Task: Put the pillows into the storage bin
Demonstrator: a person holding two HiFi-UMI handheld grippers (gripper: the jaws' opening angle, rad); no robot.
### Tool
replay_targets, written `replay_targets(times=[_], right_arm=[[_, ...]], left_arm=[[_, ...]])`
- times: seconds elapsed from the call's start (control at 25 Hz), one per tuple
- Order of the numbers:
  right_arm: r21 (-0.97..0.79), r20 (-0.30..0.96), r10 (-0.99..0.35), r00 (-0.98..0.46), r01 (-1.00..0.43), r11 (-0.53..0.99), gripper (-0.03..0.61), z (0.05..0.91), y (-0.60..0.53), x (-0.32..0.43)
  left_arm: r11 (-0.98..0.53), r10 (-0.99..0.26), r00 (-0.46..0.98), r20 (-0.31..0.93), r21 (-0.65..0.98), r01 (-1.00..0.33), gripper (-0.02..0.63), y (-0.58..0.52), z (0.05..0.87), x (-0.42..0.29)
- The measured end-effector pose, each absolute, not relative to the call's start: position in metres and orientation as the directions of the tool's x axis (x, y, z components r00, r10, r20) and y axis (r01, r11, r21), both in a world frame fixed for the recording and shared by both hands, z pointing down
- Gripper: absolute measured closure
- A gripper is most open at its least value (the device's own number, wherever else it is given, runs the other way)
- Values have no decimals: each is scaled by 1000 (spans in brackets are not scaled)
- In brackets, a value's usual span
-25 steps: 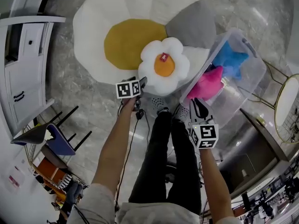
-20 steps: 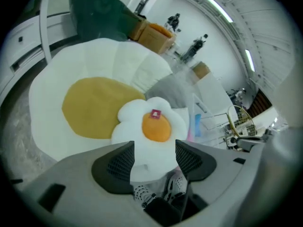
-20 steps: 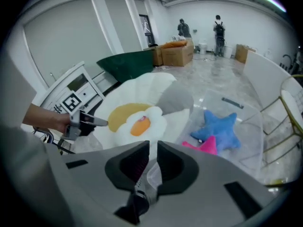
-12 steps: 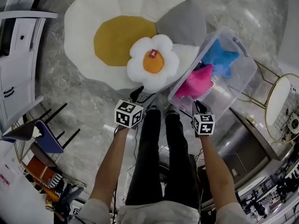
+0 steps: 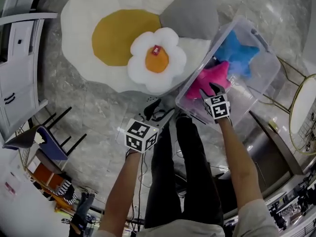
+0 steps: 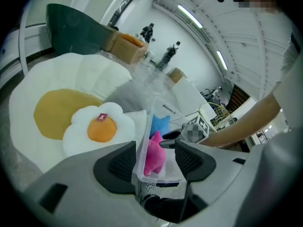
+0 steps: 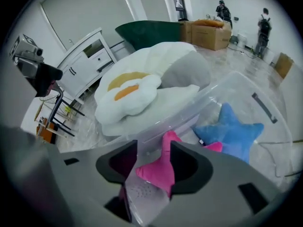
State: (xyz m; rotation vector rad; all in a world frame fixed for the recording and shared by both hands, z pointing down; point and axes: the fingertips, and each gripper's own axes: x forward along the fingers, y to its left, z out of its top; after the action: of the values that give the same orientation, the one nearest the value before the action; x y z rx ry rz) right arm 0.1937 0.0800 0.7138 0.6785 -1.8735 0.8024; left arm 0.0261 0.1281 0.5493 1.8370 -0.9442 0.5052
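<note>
The floor (image 5: 98, 117) is polished grey marble with pale veining. A big soft rug (image 5: 81, 19), shaped like a fried egg with a white rim and a mustard yolk, covers its far part. A white drawer cabinet (image 5: 19, 73) and a blue chair (image 5: 47, 147) line the floor's left edge, and a round gold-rimmed table (image 5: 303, 112) stands at the right.

Bare marble lies open between the rug's near edge and the person's feet. To the right, the clear plastic storage bin (image 5: 269, 70) stands tilted on the floor, touching the rug's right edge.

A plush white flower pillow (image 5: 157, 59) with an orange centre lies on the rug's near edge, and a smooth grey pillow (image 5: 190, 16) sits behind it. In the bin, a fuzzy blue star pillow (image 5: 237, 51) lies at the far end and a pink star pillow (image 5: 210, 78) at the near end.

The left gripper (image 5: 155, 106) hovers over the bare floor, jaws wide apart and empty. The right gripper (image 5: 215, 89) points down into the bin's near end. Its jaws have just been opening and now stand apart, with one arm of the pink star between the pads, loose.
</note>
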Motion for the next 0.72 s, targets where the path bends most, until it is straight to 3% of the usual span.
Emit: replay_targets(times=[0.16,0.32,0.72], right_arm=[[-263,913,-56,-404,-689,676,367,753,79,191],[-224,921,-66,-383,-662,715,281,787,67,197],[-152,941,-56,-334,-564,812,163,862,52,188]], left_arm=[[-224,-389,579,716,537,-814,364,133,564,23],[-187,-385,537,751,506,-842,364,143,586,12],[-147,-399,536,744,526,-838,364,147,628,10]])
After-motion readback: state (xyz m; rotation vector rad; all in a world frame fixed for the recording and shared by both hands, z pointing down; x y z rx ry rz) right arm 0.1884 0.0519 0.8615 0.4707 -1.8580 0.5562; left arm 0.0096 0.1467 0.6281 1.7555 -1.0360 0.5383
